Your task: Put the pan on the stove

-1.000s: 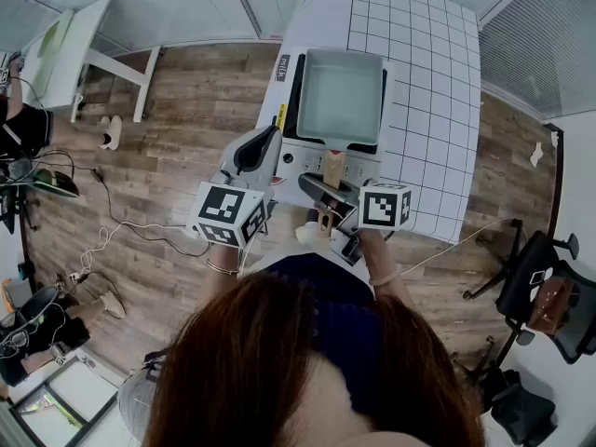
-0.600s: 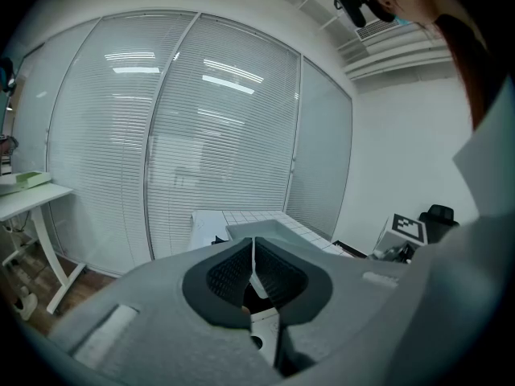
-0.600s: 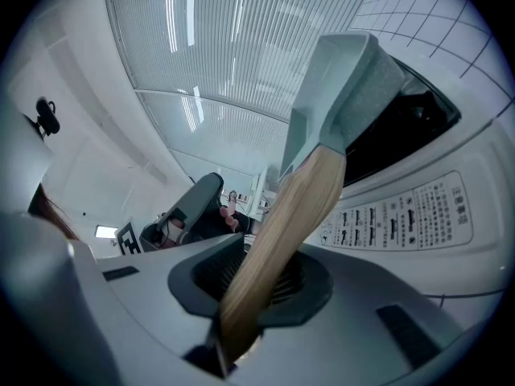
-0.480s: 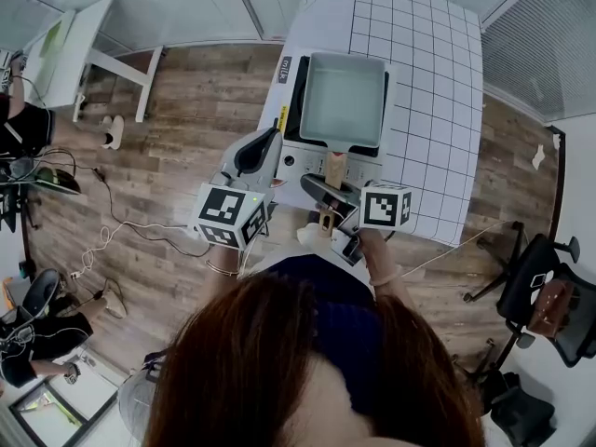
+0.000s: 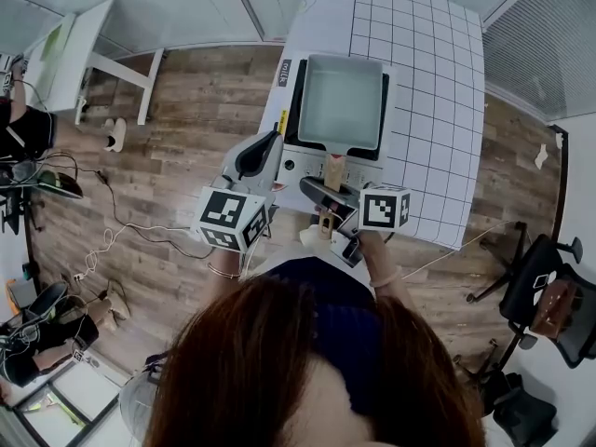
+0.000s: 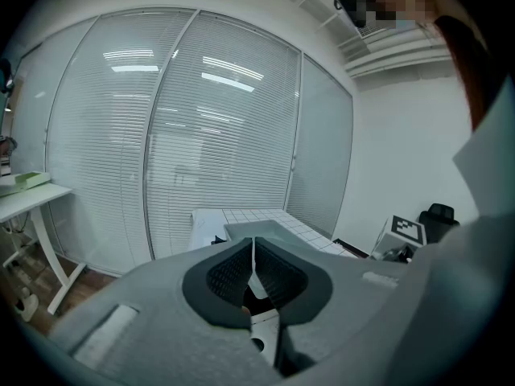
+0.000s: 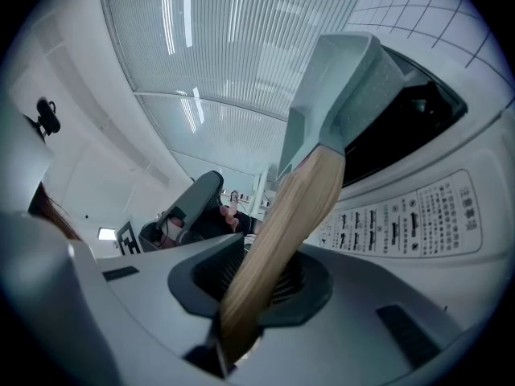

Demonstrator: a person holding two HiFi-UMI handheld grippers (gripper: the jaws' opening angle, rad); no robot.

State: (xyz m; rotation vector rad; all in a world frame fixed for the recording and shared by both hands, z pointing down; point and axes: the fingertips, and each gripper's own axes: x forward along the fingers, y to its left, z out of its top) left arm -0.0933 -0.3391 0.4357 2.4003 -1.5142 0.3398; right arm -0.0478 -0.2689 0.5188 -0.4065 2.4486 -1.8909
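A square pale grey-green pan [image 5: 340,99] rests on the white stove [image 5: 300,161] at the near end of the gridded table [image 5: 428,73]. Its wooden handle [image 5: 332,169] points toward me. My right gripper [image 5: 325,192] is shut on that handle, which runs up between the jaws in the right gripper view as a wooden handle [image 7: 278,232] leading to the pan [image 7: 346,79] above the stove's printed control panel [image 7: 418,215]. My left gripper [image 5: 271,140] hangs by the table's left edge, shut with nothing in it; its pads meet in the left gripper view [image 6: 253,265].
A white side table [image 5: 74,45] stands far left on the wood floor. Cables [image 5: 112,231] trail across the floor at the left. A black office chair [image 5: 540,296] sits at the right. The grid table stretches away beyond the stove.
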